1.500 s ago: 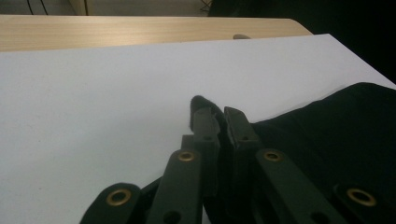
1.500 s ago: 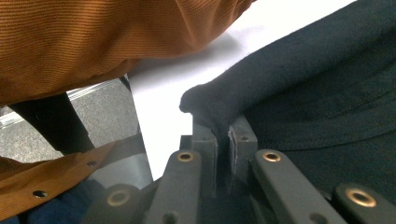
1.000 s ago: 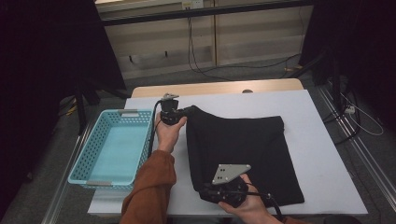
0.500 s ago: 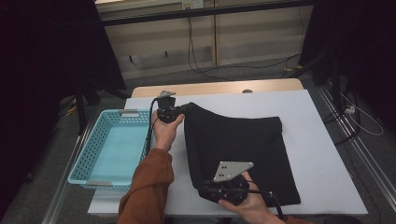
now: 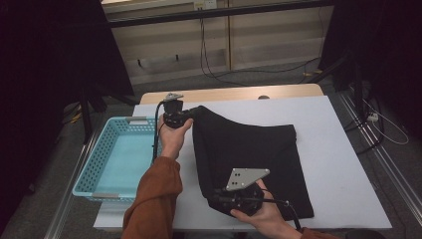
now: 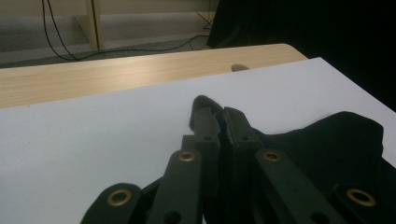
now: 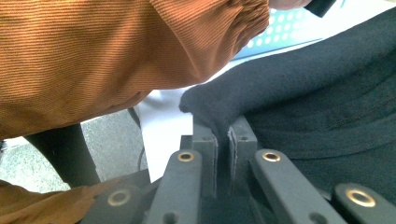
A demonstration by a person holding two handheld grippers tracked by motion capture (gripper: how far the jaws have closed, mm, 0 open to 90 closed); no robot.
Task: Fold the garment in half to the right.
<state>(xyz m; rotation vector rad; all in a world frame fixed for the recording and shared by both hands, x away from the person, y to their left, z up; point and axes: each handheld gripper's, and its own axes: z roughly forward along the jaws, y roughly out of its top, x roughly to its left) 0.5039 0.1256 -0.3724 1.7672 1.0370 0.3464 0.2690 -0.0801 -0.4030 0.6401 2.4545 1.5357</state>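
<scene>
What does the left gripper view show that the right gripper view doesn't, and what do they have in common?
The left gripper view alone shows the white table top, the wooden strip along its far edge and cables on the floor behind.

The right gripper view alone shows the orange sleeve and a bit of the blue basket.

Both share the black garment, with each gripper shut on a pinch of it: the left gripper and the right gripper.

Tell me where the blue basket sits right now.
In the high view the blue basket sits at the table's left edge, just left of the sleeved left forearm and the black garment.
</scene>
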